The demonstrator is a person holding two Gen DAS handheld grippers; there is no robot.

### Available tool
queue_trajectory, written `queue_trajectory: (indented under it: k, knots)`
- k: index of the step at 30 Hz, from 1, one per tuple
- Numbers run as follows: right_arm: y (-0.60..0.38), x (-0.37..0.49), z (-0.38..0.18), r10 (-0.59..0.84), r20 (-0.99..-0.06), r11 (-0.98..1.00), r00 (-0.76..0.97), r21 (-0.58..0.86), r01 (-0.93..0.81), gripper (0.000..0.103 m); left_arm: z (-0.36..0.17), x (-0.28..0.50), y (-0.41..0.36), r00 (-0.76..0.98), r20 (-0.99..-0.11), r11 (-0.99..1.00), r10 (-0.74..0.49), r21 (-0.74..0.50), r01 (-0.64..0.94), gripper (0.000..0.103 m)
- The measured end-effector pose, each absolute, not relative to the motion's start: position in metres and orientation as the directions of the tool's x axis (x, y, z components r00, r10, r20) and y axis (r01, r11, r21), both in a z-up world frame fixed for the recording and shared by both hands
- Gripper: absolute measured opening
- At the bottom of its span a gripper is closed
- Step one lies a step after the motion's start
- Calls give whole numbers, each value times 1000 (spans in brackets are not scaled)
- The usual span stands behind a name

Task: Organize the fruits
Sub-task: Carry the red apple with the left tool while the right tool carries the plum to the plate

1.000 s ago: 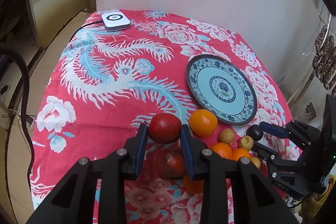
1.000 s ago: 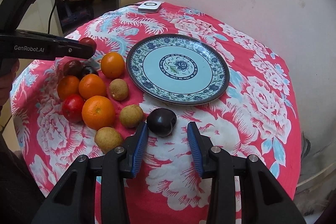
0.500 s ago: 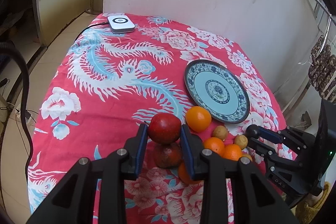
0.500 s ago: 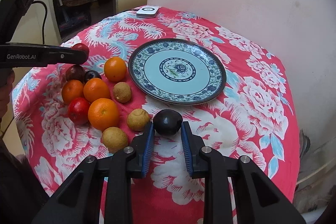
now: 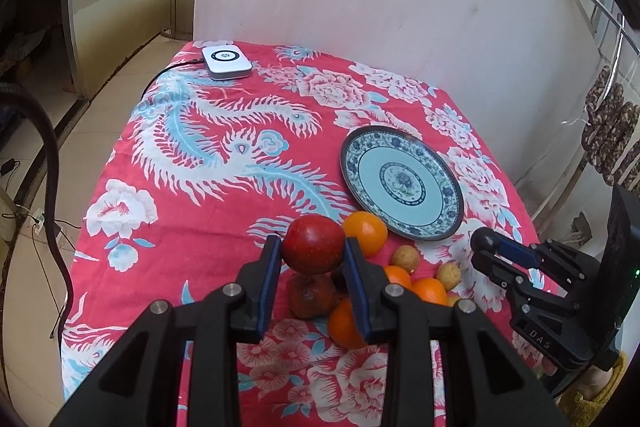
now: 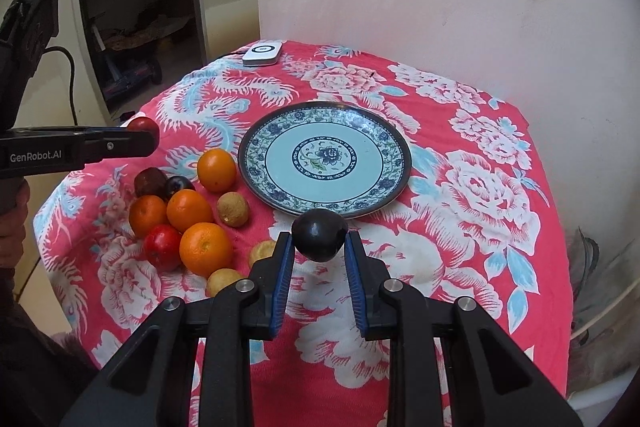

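Note:
My left gripper (image 5: 313, 251) is shut on a red apple (image 5: 313, 243) and holds it above the fruit pile; it also shows in the right wrist view (image 6: 142, 137). My right gripper (image 6: 319, 247) is shut on a dark plum (image 6: 319, 234), lifted just before the near rim of the blue patterned plate (image 6: 384, 135); it also shows in the left wrist view (image 5: 486, 245). The plate (image 5: 450, 211) holds nothing. On the cloth lie oranges (image 6: 216, 169), a red apple (image 6: 162, 246), dark fruits (image 6: 150, 181) and small tan fruits (image 6: 233, 209).
The table has a red floral cloth (image 6: 480, 187). A white device (image 5: 226, 62) with a cable sits at the far corner. A wall stands behind the table. The table's edges drop to a tiled floor (image 5: 36, 267) on the left.
My right gripper closed on the dark plum and lifted it toward the plate's rim. My left gripper rose higher with the red apple in it.

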State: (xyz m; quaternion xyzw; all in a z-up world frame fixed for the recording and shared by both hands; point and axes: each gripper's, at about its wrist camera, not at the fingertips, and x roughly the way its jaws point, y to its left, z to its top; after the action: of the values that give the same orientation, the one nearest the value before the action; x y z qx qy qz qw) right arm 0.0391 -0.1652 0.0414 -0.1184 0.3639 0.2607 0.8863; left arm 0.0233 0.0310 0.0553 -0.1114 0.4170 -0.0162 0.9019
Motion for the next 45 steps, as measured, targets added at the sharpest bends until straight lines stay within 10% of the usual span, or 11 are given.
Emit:
queue_trajectory:
  k: [45]
  knots:
    - [-164,116,61,416,-653,863,632,64,-502,27,67,121,-22,622,-761,982,-184,-170,82,33]
